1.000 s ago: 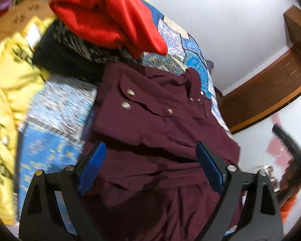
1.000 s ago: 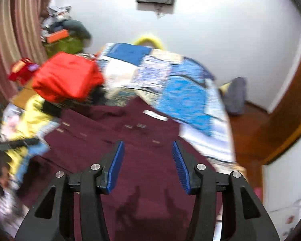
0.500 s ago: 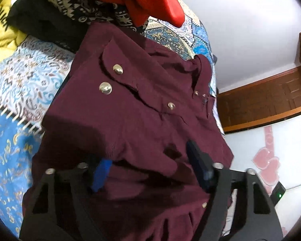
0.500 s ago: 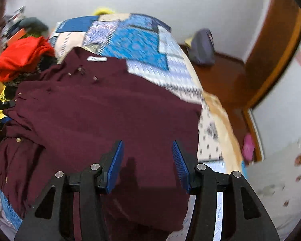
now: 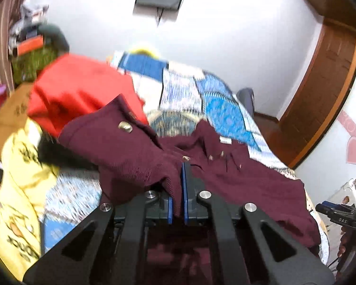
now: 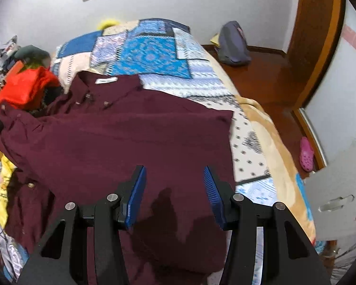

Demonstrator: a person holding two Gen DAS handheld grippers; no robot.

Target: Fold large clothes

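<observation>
The left wrist view shows the left tongs (image 5: pixel 178 194) pinched tight on a fold of the dark red shirt (image 5: pixel 244 185); their jaws have just been closing, and the cloth is squeezed between the blue pads. The pinched bit is a sleeve part with a shiny button (image 5: pixel 125 126) on it, and it bunches up to the left of the middle of the frame, in front of a red cloth (image 5: pixel 83 87). The rest of the shirt lies flat on the patchwork bed cover (image 5: pixel 223 109), running from the tongs out to the right side of the frame. In the right wrist view the right tongs (image 6: pixel 174 194) stand half apart over the lower part of the shirt with nothing between the pads. Here the shirt's long way runs from the collar label (image 6: pixel 106 80) in the upper left down to the bottom middle of the frame. The held sleeve sits at the far left edge, so I think the next move is to carry it across toward the right, over the flat body. The left tongs are the nearer ones for that job.
</observation>
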